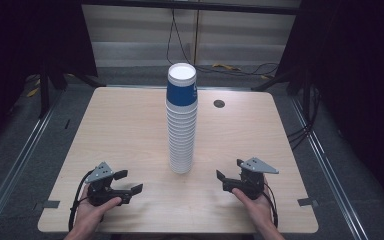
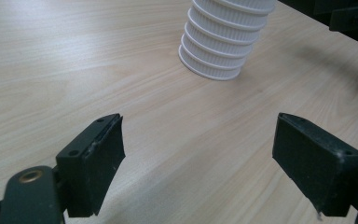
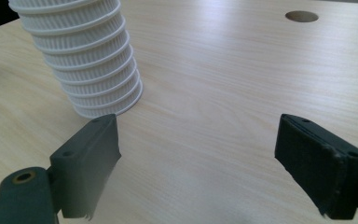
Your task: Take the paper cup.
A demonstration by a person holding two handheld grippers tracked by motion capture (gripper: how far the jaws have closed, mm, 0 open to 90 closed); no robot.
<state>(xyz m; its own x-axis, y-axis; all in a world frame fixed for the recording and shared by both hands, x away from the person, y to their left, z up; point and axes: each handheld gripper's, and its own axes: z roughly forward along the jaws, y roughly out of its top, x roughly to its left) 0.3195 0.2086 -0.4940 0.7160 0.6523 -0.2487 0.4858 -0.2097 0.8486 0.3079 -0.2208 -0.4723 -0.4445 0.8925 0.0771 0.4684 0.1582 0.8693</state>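
Right gripper [image 1: 230,176] near cup stack [image 1: 182,120]

Overhead light falls evenly on the pale table [image 1: 130,130], while the room's edges sink into black. Soft shadows pool under the cup stack [image 1: 182,120]. Both gripper views look slightly soft, with the near jaws blurred at the bottom.

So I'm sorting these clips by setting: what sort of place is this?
Probably a lab or recording studio rather than a home: a bare wooden table with a cable hole, black curtains on both sides, and loose cables on the floor behind the stack of paper cups.
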